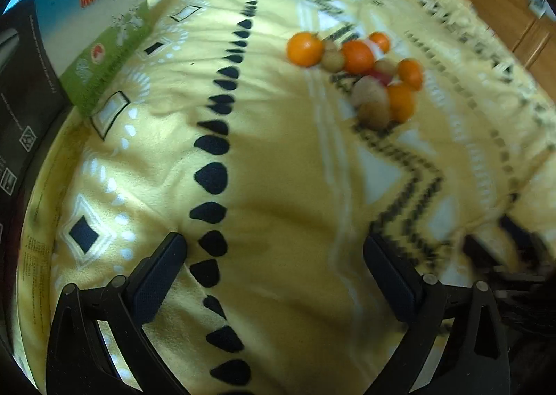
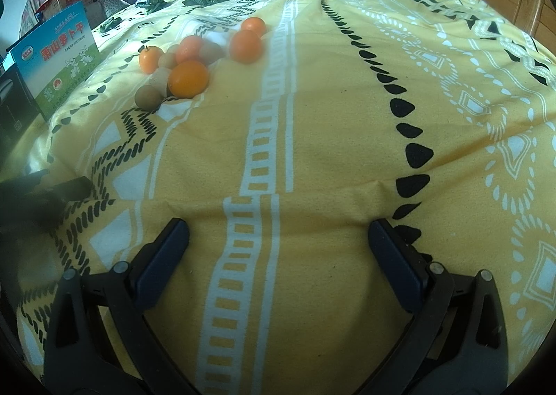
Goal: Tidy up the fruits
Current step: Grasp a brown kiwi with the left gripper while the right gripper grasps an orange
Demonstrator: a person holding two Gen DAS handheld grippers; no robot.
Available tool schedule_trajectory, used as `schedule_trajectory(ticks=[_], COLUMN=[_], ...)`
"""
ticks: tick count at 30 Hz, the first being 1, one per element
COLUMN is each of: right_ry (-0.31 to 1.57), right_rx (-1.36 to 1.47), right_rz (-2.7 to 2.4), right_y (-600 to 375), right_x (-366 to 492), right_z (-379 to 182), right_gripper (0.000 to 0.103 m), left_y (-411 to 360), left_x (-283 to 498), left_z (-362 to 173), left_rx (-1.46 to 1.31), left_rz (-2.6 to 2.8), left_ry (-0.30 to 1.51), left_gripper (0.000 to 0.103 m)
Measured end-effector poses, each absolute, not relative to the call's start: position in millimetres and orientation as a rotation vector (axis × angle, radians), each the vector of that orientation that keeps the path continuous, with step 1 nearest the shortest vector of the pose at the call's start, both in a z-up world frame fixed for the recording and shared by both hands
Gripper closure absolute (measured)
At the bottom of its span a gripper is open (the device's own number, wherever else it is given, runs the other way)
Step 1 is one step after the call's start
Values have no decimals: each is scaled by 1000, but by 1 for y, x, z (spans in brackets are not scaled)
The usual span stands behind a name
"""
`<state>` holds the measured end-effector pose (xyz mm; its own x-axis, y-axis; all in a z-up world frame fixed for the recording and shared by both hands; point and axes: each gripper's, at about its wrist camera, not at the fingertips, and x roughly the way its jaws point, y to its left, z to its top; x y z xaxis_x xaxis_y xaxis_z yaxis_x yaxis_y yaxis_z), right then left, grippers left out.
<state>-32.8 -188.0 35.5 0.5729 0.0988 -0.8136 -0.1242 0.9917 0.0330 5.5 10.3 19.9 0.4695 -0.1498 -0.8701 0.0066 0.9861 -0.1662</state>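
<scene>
Both jaws spread, empty: left gripper (image 1: 274, 257), right gripper (image 2: 278, 242) above blanket (image 2: 312, 117). Fruit pile (image 2: 189, 61) ahead, untouched.

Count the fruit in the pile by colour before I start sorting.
Oranges: 5
Brown fruits: 5, approximate, since they are blurred and overlapping
Red-pink fruit: at least 1, mostly hidden among the others
Total: about 11

The blue-and-green cardboard box (image 1: 93, 23) at the far left is showing orange Chinese characters "萧山萝卜干"; its smaller print is staying illegible.
</scene>
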Motion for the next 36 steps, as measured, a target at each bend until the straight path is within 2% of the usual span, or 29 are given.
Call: schedule_trajectory(ticks=[2,5,7,10,11,20,21,23,28,30,34,36], right_ry=[952,952,952,952,952,964,967,973,1012,981,833,824], right_rx=[-30,-30,-29,-28,-28,-45,-45,-45,-20,-13,-4,-2], right_rz=[130,130,130,131,131,117,118,122,167,207,345,441], right_y=[-188,-188,-188,-188,-188,-185,-185,-186,-191,-190,-179,-168], right_x=[-33,-33,-33,-33,-33,-29,-29,-27,-28,-35,-40,-20], right_z=[36,36,36,36,36,35,35,35,43,59,108,116], right_gripper=[0,0,0,0,0,0,0,0,1,14,13,13], left_y=[15,8,2,-14,-19,-40,-41,-42,-34,-24,9,23], left_x=[4,12,31,61,66,85,87,89,83,74,52,44], left_z=[41,69,68,51,47,25,24,20,28,41,63,69], left_rx=[-206,-145,-132,-111,-102,-90,-87,-85,-107,-111,-155,-184], left_rz=[-153,-207,-261,-362,-376,-391,-391,-387,-384,-372,-333,-321], left_ry=[1002,859,868,951,964,1004,1007,1012,974,936,882,872], left_gripper=[6,6,9,54,58,61,63,77,77,77,77,77])
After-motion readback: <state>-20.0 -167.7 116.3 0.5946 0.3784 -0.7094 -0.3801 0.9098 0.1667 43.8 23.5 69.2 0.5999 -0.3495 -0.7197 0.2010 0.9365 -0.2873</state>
